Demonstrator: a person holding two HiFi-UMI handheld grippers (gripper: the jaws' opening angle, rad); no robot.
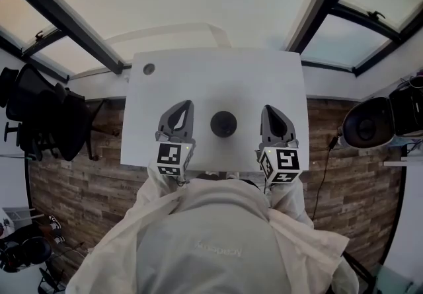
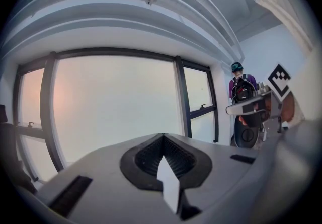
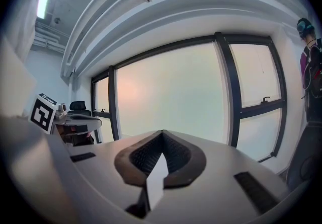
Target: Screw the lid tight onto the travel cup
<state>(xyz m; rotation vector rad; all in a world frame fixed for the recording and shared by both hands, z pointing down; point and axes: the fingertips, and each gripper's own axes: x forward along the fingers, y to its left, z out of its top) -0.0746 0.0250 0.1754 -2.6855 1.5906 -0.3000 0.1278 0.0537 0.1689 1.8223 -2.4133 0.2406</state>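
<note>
The travel cup [image 1: 223, 123], dark and round as seen from above with its lid on top, stands near the front middle of the white table [image 1: 211, 81]. My left gripper [image 1: 187, 104] is held to the left of it and my right gripper [image 1: 266, 109] to the right, both apart from it. Both point away from me. In the left gripper view the left gripper [image 2: 163, 135] has its jaws closed together with nothing between them. The right gripper [image 3: 162, 131] looks the same in its own view. Neither gripper view shows the cup, only windows.
A round cable hole [image 1: 149, 69] sits at the table's far left corner. A black office chair [image 1: 39, 114] stands left of the table, dark round equipment [image 1: 367, 124] to the right. A person [image 2: 242, 86] stands by the far wall.
</note>
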